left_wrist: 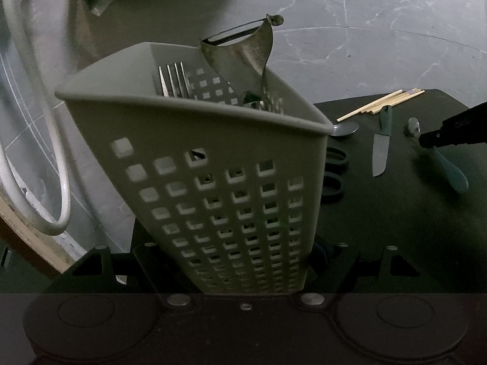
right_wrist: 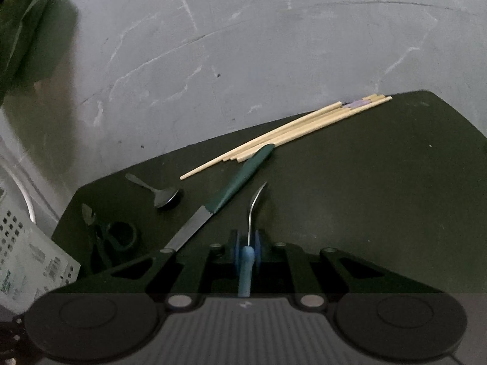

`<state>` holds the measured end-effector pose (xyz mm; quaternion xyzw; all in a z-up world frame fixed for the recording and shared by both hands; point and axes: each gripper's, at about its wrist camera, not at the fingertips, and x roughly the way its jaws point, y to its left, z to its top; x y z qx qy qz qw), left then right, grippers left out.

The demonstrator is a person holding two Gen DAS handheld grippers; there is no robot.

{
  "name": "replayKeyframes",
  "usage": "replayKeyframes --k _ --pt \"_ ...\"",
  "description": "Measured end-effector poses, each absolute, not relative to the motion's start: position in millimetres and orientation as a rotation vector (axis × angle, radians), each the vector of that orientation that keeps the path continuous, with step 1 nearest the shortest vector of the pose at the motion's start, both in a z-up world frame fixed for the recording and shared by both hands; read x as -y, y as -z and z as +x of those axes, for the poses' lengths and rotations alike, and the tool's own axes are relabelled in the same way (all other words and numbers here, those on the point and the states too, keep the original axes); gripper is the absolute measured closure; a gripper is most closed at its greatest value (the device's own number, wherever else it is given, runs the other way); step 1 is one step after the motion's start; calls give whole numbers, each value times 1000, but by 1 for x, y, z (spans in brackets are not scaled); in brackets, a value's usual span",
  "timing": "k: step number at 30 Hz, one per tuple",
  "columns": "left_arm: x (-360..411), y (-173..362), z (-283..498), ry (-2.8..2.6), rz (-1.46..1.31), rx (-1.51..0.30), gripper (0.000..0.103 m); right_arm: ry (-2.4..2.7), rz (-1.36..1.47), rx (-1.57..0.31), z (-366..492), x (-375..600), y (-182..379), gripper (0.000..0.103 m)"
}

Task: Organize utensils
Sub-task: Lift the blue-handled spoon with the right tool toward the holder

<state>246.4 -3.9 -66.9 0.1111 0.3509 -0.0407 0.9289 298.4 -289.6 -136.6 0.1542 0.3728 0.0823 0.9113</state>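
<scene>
My left gripper (left_wrist: 243,261) is shut on a grey perforated utensil holder (left_wrist: 194,158), gripping its lower part; the holder leans to the left. A fork (left_wrist: 174,79) and a metal peeler (left_wrist: 243,51) stand inside it. My right gripper (right_wrist: 247,240) is shut on a blue-handled spoon (right_wrist: 246,269), whose thin metal neck curves forward over the dark mat (right_wrist: 365,197). In the left wrist view the right gripper (left_wrist: 450,133) comes in from the right with that spoon (left_wrist: 450,173).
On the mat lie a green-handled knife (right_wrist: 231,191), a metal spoon (right_wrist: 164,197), dark scissors (right_wrist: 118,237) and several wooden chopsticks (right_wrist: 289,133). The holder (right_wrist: 27,258) shows at the left edge. A white hose (left_wrist: 45,152) curves over the grey floor (right_wrist: 243,45).
</scene>
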Motion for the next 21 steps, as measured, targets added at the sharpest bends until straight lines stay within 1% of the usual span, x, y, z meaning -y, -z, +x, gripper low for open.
replayKeyframes --k 4,7,9,11,13,17,21 --pt "4 67 246 82 226 -719 22 -169 264 -811 312 282 135 86" --pt "4 67 247 82 225 -720 22 -174 257 -828 323 280 136 86" --pt "5 67 246 81 225 -720 22 -183 254 -830 330 279 136 87" --pt "5 67 246 81 224 -720 22 -188 242 -830 334 277 137 93" --pt "4 67 246 80 221 -721 22 -196 221 -830 338 276 137 95" --pt "5 66 246 77 222 -722 22 -204 210 -833 343 274 137 95" --pt "6 66 247 75 225 -723 22 -213 259 -837 351 278 137 94"
